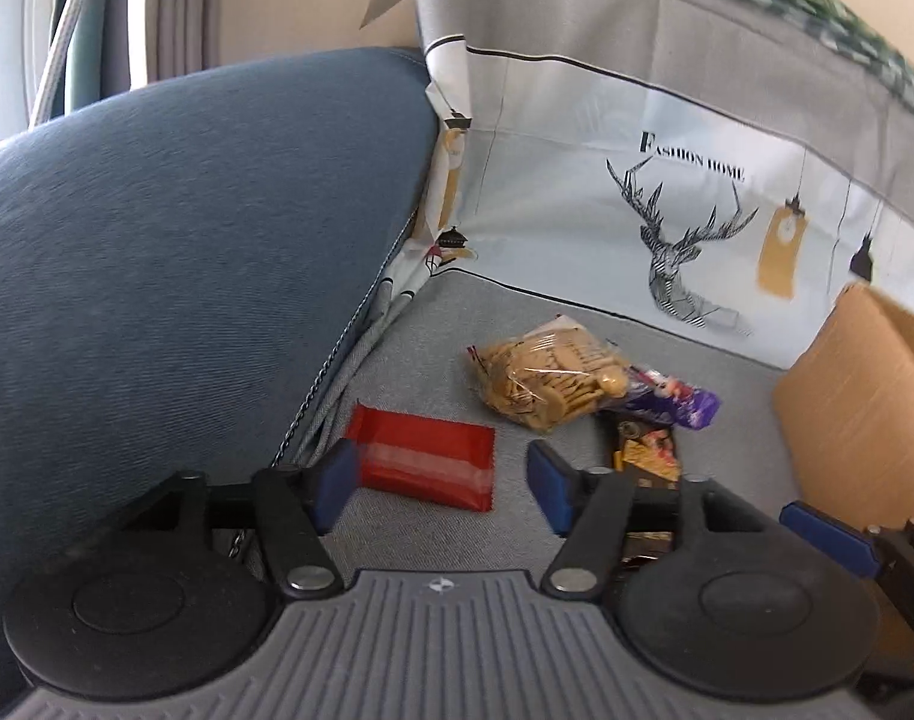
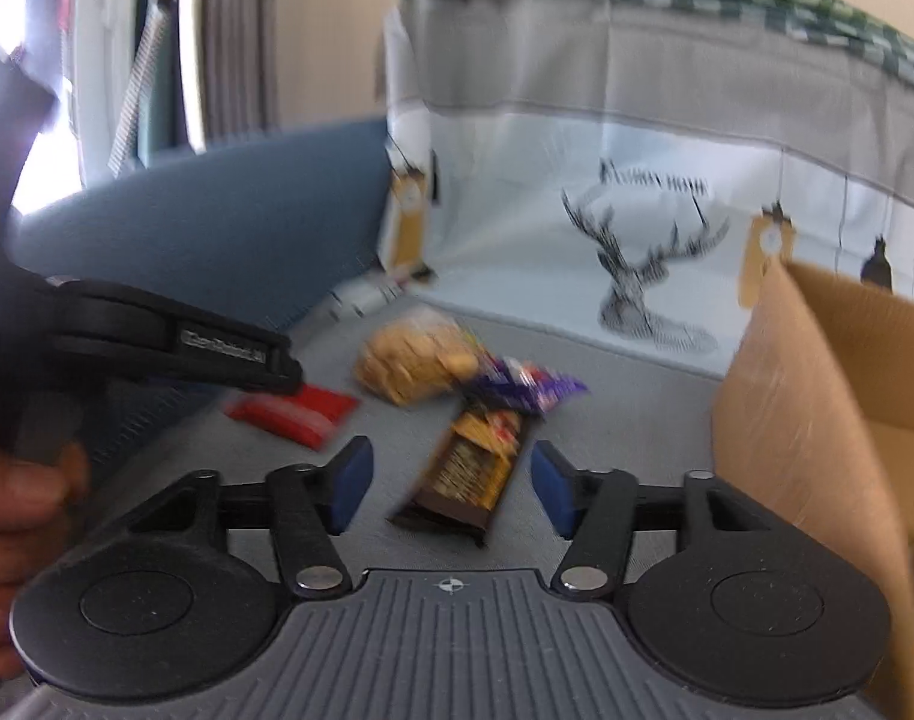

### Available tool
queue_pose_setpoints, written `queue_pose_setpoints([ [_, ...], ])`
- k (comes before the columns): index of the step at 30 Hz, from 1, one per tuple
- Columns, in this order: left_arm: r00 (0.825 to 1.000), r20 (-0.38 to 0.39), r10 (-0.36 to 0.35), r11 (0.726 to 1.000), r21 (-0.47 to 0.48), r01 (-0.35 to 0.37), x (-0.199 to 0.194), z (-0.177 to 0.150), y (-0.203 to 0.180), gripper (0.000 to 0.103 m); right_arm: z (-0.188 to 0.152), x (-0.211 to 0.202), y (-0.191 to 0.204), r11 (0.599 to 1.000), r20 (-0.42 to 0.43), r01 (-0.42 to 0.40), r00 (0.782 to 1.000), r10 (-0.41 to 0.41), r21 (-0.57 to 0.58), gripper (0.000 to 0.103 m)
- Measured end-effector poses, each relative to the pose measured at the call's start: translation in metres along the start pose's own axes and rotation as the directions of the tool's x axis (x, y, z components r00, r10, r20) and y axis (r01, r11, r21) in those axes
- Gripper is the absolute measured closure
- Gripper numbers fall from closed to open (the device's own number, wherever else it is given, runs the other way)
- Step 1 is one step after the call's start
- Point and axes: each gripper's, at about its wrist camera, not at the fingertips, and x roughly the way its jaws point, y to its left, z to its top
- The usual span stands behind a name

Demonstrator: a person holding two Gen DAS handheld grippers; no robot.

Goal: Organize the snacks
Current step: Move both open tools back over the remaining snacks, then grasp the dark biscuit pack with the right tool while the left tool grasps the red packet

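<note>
Four snacks are not yet put away and lie on the grey seat cover (image 1: 420, 534): a red wrapper (image 1: 423, 465), a clear bag of biscuits (image 1: 547, 375), a purple packet (image 1: 676, 405) and a dark bar with gold print (image 2: 472, 477). The cardboard box (image 2: 817, 420) stands open just beside them on the right, with something pale showing low inside (too blurred to name), so most of the sorting looks left to do. The left gripper (image 1: 441, 483) hangs with its jaws apart and empty over the red wrapper; the right gripper (image 2: 450, 489) is likewise spread and empty, the dark bar between its fingers untouched. The blue cushion (image 1: 186, 252) crowds the left side, the deer-print cloth (image 1: 667, 228) backs the seat, and the two grippers sit close together.
</note>
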Motion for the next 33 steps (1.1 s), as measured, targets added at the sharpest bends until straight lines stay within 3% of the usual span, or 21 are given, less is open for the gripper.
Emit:
queue_pose_setpoints([
  [6,0.998,-0.030,0.059,0.998,0.029,-0.058,0.025,-0.001,-0.012,0.019,-0.005,0.043,-0.002,1.000,-0.037,0.007,0.999,-0.006,0.026,0.036],
  [13,0.987,-0.075,0.141,0.988,0.074,-0.136,0.060,-0.001,-0.020,0.017,-0.008,0.077,0.005,0.999,-0.086,0.032,0.996,-0.031,0.006,0.036],
  [20,0.987,-0.080,0.138,0.989,0.055,-0.134,0.073,-0.002,-0.021,0.013,-0.012,0.084,-0.001,0.998,-0.112,0.054,0.992,-0.051,0.031,0.039],
  [22,0.988,-0.083,0.128,0.991,0.041,-0.125,0.072,-0.002,-0.019,0.018,-0.012,0.082,-0.002,0.999,-0.109,0.039,0.993,-0.034,0.038,0.056],
  [24,0.988,-0.079,0.132,0.991,0.025,-0.130,0.068,-0.001,-0.015,0.036,-0.012,0.080,-0.002,0.999,-0.106,0.037,0.994,-0.034,0.031,0.061],
  [28,0.989,-0.070,0.129,0.992,0.001,-0.129,0.057,0.002,-0.007,0.051,-0.014,0.071,-0.005,0.999,-0.115,0.018,0.993,-0.012,0.049,0.061],
  [32,0.993,-0.029,0.116,0.993,-0.010,-0.116,0.033,0.006,-0.005,0.092,-0.016,0.052,-0.004,0.999,-0.118,0.013,0.993,-0.009,0.033,0.061],
  [33,0.995,-0.024,0.094,0.995,-0.028,-0.095,0.026,0.006,-0.003,0.094,-0.017,0.046,-0.003,0.999,-0.119,0.011,0.993,-0.007,0.031,0.061],
])
